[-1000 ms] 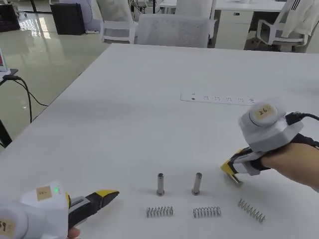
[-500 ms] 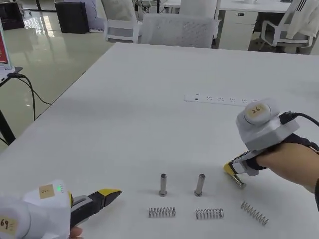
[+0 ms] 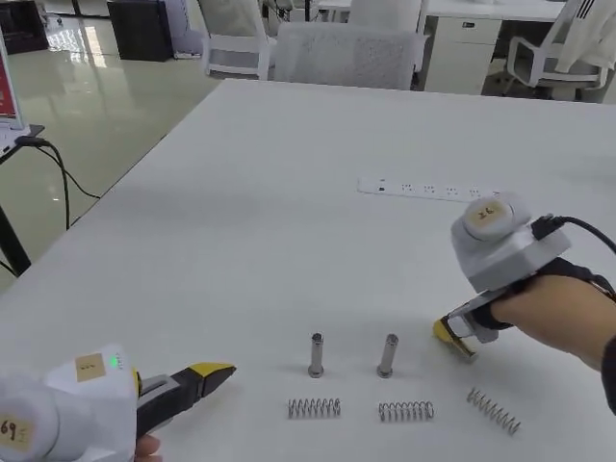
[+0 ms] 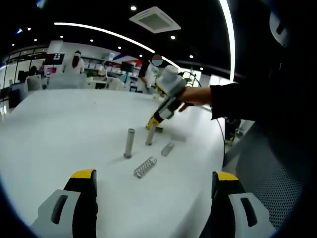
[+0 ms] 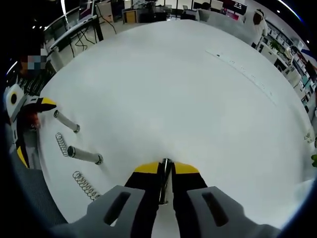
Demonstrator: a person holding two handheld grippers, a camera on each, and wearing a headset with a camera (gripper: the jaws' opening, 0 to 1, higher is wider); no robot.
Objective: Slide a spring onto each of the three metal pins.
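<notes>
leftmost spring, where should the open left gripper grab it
Probably mid-length on the leftmost spring, jaws closing across its coils from above. It lies flat on the table with its axis sideways, so this leaves both ends open for the upright pin behind it.

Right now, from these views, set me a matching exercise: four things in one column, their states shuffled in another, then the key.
1 left gripper
2 right gripper
3 leftmost pin
4 leftmost spring

A lying flat
B shut on the third pin
C standing upright
D open, holding nothing

Pairs: 1-D, 2-B, 3-C, 4-A
</notes>
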